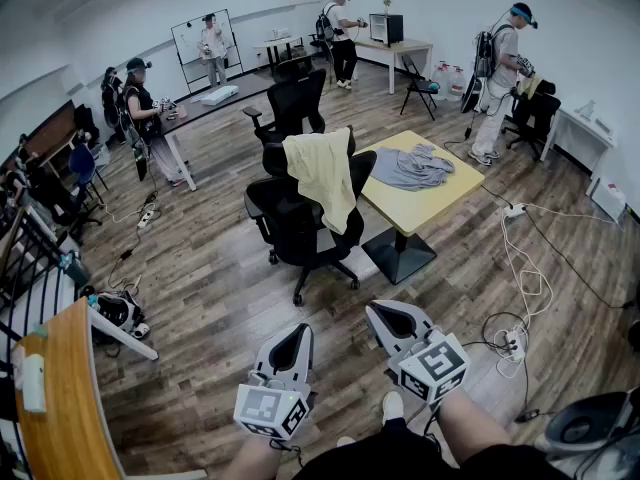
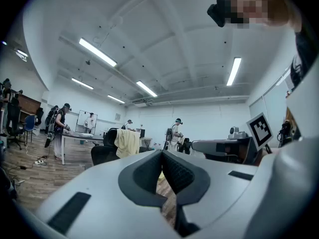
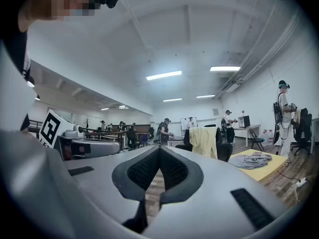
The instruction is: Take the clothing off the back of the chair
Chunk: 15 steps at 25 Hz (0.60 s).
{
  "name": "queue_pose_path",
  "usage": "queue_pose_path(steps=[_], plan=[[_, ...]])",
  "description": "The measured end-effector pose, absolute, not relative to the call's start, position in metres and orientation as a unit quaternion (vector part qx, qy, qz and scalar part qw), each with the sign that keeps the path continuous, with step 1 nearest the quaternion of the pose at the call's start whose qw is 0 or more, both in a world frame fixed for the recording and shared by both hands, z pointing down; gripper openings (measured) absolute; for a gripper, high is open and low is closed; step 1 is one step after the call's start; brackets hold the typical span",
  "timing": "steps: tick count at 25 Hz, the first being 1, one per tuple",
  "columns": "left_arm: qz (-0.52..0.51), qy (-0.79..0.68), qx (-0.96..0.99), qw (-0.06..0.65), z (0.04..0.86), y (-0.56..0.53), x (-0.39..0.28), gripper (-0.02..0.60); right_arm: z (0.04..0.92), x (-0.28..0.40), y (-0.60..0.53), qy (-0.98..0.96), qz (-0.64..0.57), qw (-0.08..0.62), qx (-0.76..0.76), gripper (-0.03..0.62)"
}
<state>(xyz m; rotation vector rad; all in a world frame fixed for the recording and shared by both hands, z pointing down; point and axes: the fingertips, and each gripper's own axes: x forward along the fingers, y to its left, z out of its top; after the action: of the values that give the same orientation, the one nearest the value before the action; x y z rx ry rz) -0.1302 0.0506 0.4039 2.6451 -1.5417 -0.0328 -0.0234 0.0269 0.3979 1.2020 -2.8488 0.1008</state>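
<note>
Yellow cloth (image 1: 322,173) hangs over the backrest of the black office chair (image 1: 300,223), which stands mid-floor, just left of the yellow table (image 1: 430,213) and well apart from you. The cloth drapes across the top edge and down the backrest, so its own weight alone appears to hold it; a lift clear of that edge should free it. A grey garment (image 1: 410,166) lies crumpled on the table, not on the chair; treat it as outside the task. You hold the left gripper (image 1: 292,333) and the right gripper (image 1: 387,315) low and near your body, side by side, both pointing level toward the chair. Each claw has its jaws pressed together with nothing between the pads. No grasp is under way; judge the task at its start. Before contact, close the distance to the chair and open one claw. Other persons work at the far desks.
</note>
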Motion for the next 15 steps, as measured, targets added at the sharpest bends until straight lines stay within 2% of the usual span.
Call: queue_pose_path(steps=[15], plan=[[-0.007, -0.509, 0.860, 0.046, 0.410, 0.029, -0.110, 0.015, 0.396, -0.006, 0.003, -0.927, 0.040, 0.015, 0.373, 0.012]])
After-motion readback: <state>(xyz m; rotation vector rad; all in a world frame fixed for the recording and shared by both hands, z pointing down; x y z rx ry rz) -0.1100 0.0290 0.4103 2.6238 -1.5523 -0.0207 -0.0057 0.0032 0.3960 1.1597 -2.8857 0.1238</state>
